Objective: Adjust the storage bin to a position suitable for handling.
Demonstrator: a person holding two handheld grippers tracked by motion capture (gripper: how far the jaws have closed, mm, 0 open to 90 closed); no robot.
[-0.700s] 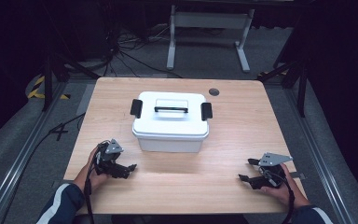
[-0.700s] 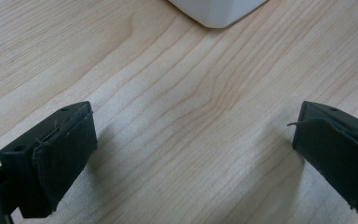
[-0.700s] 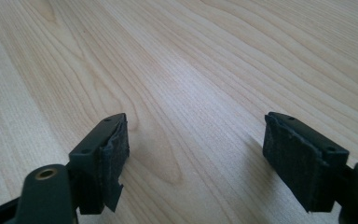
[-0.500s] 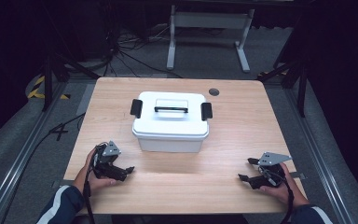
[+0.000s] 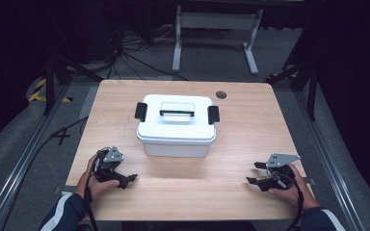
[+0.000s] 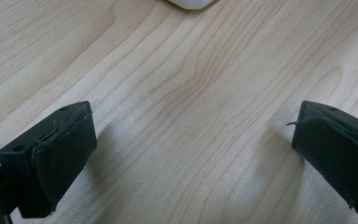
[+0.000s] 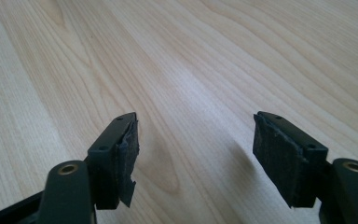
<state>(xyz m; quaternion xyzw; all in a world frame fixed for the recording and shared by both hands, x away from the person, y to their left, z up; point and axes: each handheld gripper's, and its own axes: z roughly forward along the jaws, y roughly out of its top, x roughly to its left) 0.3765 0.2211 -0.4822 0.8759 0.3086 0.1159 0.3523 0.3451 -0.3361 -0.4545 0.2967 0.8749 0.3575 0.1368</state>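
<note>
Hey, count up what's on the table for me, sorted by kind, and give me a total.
White storage box with lid: 1
Black side latches on the box: 2
Hand-held claws, left claw and right claw, both open on the table: 2
Total: 3 separate things (1 box with its latches, 2 claws)

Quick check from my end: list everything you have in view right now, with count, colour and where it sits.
Box: 1, white, lid on, centre of table, slightly toward the far side.
Latches: 2, black, one at each end of the lid.
Handle: 1, dark, flat on the lid.
Table: 1, light wood.
Grommet: 1, dark round, far right of table.
Frame: 1, grey, on the floor beyond the table.
Cables: several, black, floor at far left.
Left gripper: 1, black, near left, open, holding nothing.
Right gripper: 1, black, near right, open, holding nothing.
Hands: 2, one on each gripper.
</note>
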